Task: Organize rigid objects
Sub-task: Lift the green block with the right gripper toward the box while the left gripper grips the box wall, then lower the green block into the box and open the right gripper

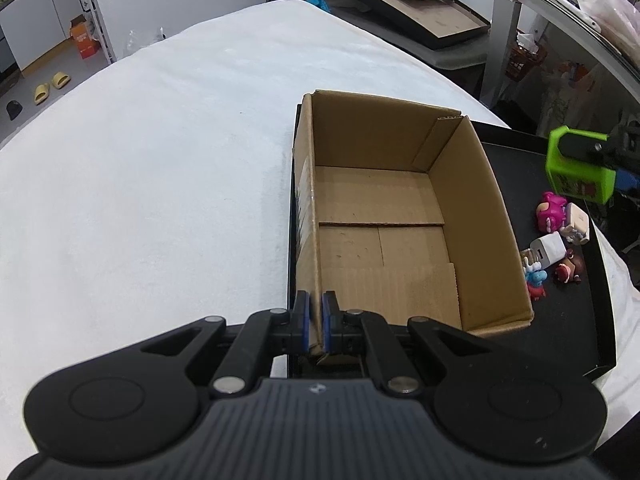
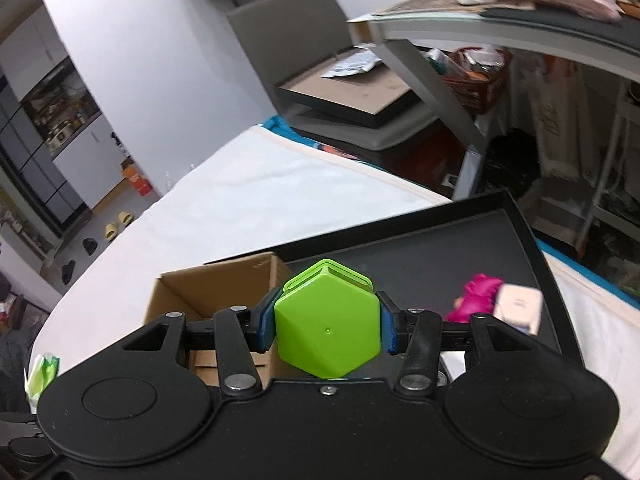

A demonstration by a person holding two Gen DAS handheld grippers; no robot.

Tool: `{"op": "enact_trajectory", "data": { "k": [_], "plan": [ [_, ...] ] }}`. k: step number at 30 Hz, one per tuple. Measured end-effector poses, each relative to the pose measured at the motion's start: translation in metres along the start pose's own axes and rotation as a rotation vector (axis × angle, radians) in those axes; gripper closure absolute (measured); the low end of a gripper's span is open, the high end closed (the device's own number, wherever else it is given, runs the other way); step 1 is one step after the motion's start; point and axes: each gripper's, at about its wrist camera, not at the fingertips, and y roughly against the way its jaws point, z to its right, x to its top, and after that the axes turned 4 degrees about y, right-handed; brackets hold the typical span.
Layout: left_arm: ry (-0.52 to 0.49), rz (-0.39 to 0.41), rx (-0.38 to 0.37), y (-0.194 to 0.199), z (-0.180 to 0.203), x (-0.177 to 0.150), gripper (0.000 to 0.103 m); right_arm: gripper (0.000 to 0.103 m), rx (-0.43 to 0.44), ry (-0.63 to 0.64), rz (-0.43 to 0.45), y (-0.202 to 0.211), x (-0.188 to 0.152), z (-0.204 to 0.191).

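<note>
White bedding; left fingers (image 1: 316, 316) pinch cardboard box (image 1: 400, 208) wall; right-wrist view: fingers (image 2: 327, 326) clamp green container (image 2: 327, 330).

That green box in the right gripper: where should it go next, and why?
Probably a short carry across and over the open cardboard box, then let go. The right gripper holds the green box clear of the black tray, the cardboard box is empty, and the left gripper pinches its near wall steady.
</note>
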Motion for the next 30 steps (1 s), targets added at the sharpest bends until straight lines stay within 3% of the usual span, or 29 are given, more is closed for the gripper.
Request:
{"op": "enact_trajectory", "data": {
  "k": [11,30],
  "plan": [
    [-0.002,-0.030,-0.016,-0.007,-0.008,0.007,0.097,0.056,0.078,0.052,-0.001,-0.018,0.006,-0.029],
    [0.014,-0.104,-0.080,-0.028,-0.021,0.017,0.094,0.055,0.119,0.238,-0.145,-0.070,-0.012,-0.087]
  ]
}}
